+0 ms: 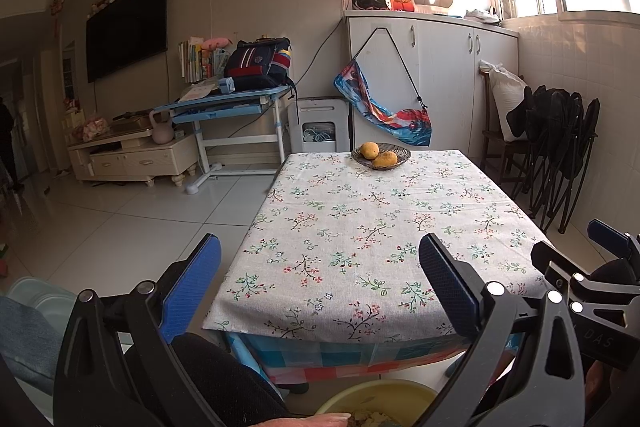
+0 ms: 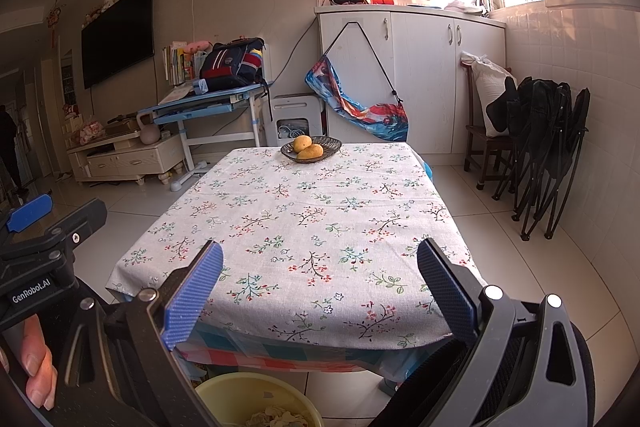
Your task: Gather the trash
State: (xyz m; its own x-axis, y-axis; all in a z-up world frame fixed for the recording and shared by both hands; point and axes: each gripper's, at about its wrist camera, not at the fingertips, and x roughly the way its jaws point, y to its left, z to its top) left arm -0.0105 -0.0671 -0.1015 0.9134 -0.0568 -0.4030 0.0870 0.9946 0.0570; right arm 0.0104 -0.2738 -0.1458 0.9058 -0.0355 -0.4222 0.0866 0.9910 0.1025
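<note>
A yellow bin (image 1: 384,399) (image 2: 260,401) sits on the floor below the table's near edge, with pale scraps (image 2: 276,417) inside it. The table (image 1: 384,227) (image 2: 304,219) wears a floral cloth. My left gripper (image 1: 320,287) hangs open over the near left edge, nothing between its blue pads. My right gripper (image 2: 320,291) is open as well, above the near edge, and also empty. In the left wrist view the right gripper (image 1: 592,267) shows at the far right. The left gripper's body (image 2: 36,247) shows at the left in the right wrist view, held by fingers (image 2: 38,367).
A woven dish (image 1: 381,155) (image 2: 311,147) with two yellow fruits stands at the table's far edge. Beyond are a white cabinet (image 1: 432,75), a blue desk (image 1: 228,103), a TV stand (image 1: 132,155) and folded black chairs (image 2: 548,155) at the right wall.
</note>
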